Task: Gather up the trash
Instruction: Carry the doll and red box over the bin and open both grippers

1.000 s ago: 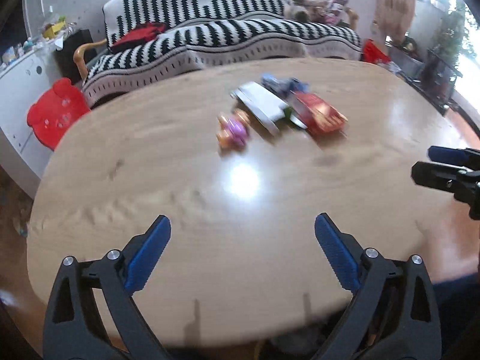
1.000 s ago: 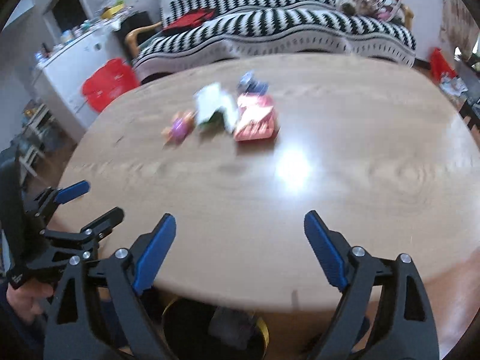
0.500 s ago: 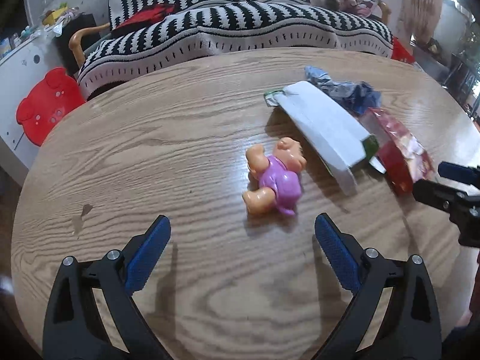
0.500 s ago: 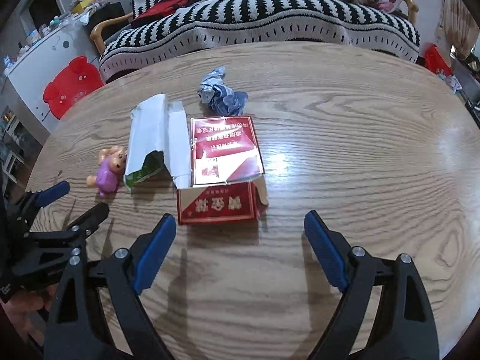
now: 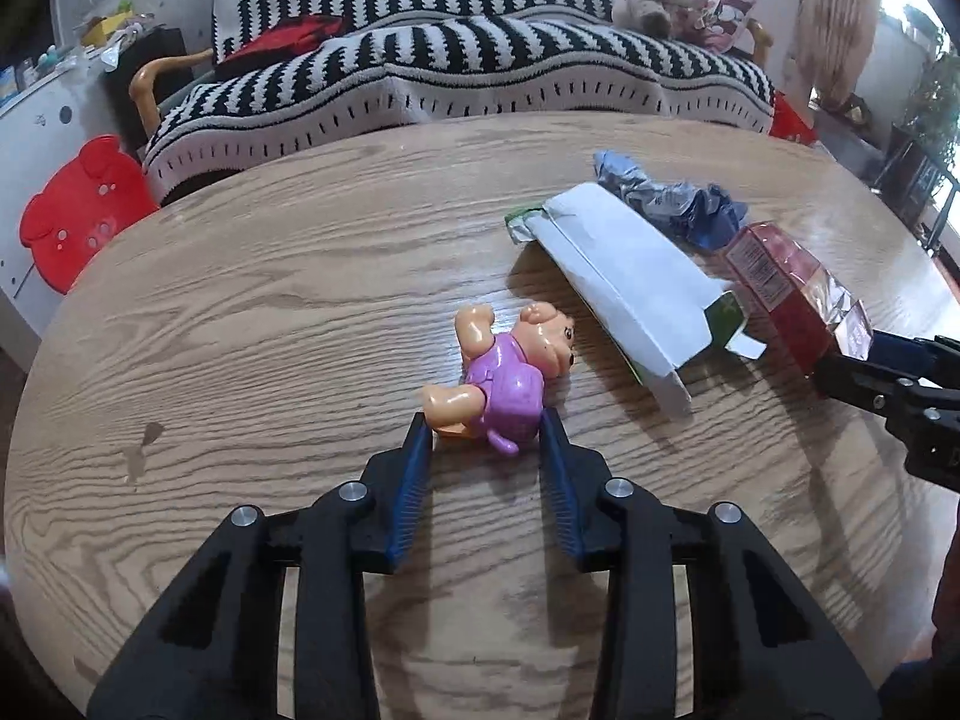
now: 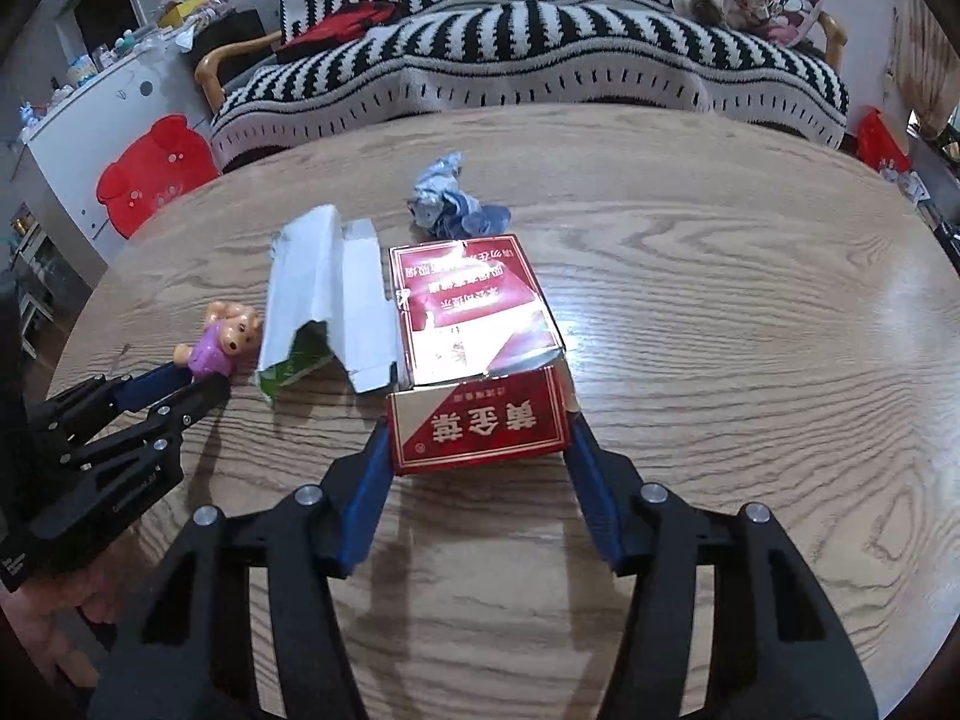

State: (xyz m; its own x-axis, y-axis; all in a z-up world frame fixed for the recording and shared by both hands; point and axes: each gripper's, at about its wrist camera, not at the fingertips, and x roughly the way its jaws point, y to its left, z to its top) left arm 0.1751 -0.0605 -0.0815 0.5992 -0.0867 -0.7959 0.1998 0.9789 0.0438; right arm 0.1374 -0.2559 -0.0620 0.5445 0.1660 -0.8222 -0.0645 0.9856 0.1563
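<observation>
Each gripper, left gripper (image 5: pixel 483 427) and right gripper (image 6: pixel 478 420), is built from black plastic struts joined by silver round screws, and its fingers (image 5: pixel 410 487) are lined with ribbed blue pads.

Living room: striped sofa (image 5: pixel 480 60), wooden table (image 5: pixel 270 300)

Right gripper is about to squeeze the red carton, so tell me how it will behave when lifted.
The red carton is probably light and soft-walled: its top is torn open, so it may crush between the right gripper pads. Its glossy wrap glares, so it could slip. The flat base on the table suggests no rolling.
</observation>
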